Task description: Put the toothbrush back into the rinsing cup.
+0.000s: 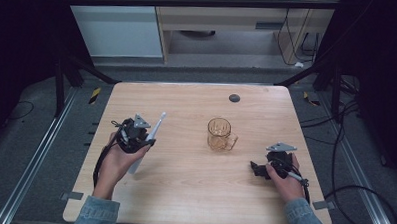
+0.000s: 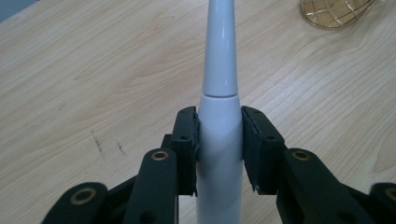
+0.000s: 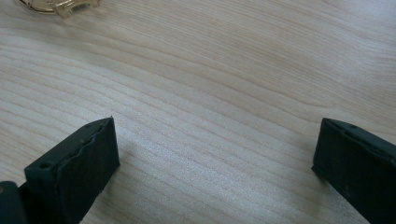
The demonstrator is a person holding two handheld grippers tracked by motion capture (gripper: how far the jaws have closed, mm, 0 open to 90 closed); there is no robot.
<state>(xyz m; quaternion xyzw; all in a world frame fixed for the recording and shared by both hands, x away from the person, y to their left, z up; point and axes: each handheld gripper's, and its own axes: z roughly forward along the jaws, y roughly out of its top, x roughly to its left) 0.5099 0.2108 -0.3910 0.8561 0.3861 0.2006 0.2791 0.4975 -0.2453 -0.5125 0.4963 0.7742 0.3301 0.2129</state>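
The left claw point(image 1: 148, 135) is clamped on a white electric toothbrush point(image 1: 149, 141). In the left gripper view, the two black pads point(image 2: 187, 144) press on both sides of the toothbrush's point(image 2: 219, 140) thick white body, and its thin neck sticks out past them. From the high view, the toothbrush is tilted. Its thin end points up and away from the person, and its thick end points down toward the bench point(image 1: 183, 191). The left hand point(image 1: 115, 161) holds the claw over the left part of the bench.

A clear amber glass mug point(image 1: 219, 135) stands upright near the middle of the bench. Its handle points to the right. It is well apart from the toothbrush. A bit of the mug point(image 2: 334, 11) peeks in at the top of the left gripper view.

The right claw point(image 1: 254, 169) rests low at the right side of the bench, held by the right hand point(image 1: 287, 177). Its jaws are wide apart, with just bare wood between them. The mug point(image 3: 58, 7) shows at the top left corner of the right gripper view.

A small dark round spot point(image 1: 234, 98) sits near the far edge of the bench.
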